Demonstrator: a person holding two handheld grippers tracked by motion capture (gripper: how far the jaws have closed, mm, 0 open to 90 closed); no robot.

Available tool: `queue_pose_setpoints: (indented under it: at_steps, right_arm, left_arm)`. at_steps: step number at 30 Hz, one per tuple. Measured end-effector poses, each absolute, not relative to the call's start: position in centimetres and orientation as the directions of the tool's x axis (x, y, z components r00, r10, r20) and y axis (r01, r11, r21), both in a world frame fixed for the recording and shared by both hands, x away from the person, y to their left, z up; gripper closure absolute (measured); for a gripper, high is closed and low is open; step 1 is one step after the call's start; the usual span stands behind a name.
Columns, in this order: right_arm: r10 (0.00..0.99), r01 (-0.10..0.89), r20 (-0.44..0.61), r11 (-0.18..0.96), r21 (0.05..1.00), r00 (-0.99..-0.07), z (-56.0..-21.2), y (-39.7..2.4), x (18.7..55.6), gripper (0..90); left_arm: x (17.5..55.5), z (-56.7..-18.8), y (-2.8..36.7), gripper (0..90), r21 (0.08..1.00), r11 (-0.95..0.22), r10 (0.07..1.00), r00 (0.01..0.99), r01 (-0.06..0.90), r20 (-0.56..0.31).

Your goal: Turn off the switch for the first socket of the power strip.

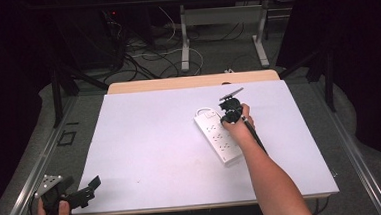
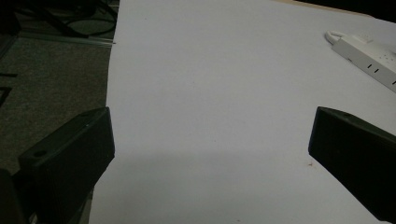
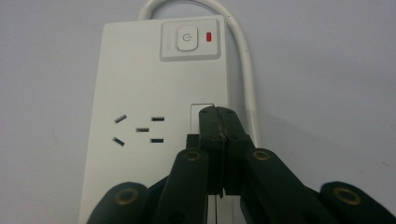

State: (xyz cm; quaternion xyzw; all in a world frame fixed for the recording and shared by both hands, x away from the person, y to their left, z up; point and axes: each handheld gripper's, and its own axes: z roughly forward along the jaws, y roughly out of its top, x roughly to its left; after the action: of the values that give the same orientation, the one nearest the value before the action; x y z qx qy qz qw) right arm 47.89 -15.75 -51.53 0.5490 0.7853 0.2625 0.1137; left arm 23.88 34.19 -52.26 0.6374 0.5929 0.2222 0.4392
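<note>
The right gripper (image 3: pixel 219 116) has its fingers pressed together, empty, tip low over the power strip (image 3: pixel 154 93) on the white surface (image 1: pixel 145 140), short of the switch (image 3: pixel 187 39). Next likely: advance and press it. The left gripper (image 1: pixel 90 186), fingers apart, idles at the near edge.

White power strip (image 3: pixel 154 93) flat on table, directly under right gripper (image 3: pixel 218 114) tips; switch end, red indicator lit, beyond them.

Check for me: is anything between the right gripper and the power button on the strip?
Nothing visible. The right gripper, jaws shut, hovers over the strip just short of the button; bare white casing lies between them.
</note>
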Motion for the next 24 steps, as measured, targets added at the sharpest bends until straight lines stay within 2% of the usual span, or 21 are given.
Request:
queue_pose_setpoints:
  at_steps: [5,6,9,15,16,24]
  right_arm:
    - [0.922,0.800,0.118,0.250,0.546,-0.369,-51.6,-15.8,47.9,90.0]
    - [0.914,0.789,0.099,0.280,0.547,-0.393,-51.6,-15.9,47.9,90.0]
    - [0.921,0.791,0.092,0.270,0.549,-0.378,-51.6,-15.6,47.7,90.0]
    - [0.913,0.768,0.056,0.305,0.563,-0.403,-51.8,-15.3,47.6,90.0]
    - [0.915,0.782,0.056,0.308,0.542,-0.399,-51.8,-15.2,47.5,90.0]
    - [0.923,0.792,0.072,0.281,0.542,-0.377,-51.8,-14.9,47.3,90.0]
  left_arm:
    - [23.9,-52.2,34.2,0.1,0.824,0.090,0.951,0.197,0.560,-0.238]
    - [23.9,-52.2,34.2,0.2,0.824,0.090,0.951,0.197,0.560,-0.238]
    - [23.9,-52.2,34.2,0.1,0.824,0.090,0.951,0.198,0.560,-0.239]
    - [23.9,-52.2,34.1,0.1,0.821,0.086,0.951,0.199,0.564,-0.236]
    - [23.9,-52.2,34.1,0.1,0.821,0.085,0.951,0.199,0.565,-0.236]
    - [24.2,-52.1,33.7,0.1,0.823,0.068,0.950,0.215,0.564,-0.226]
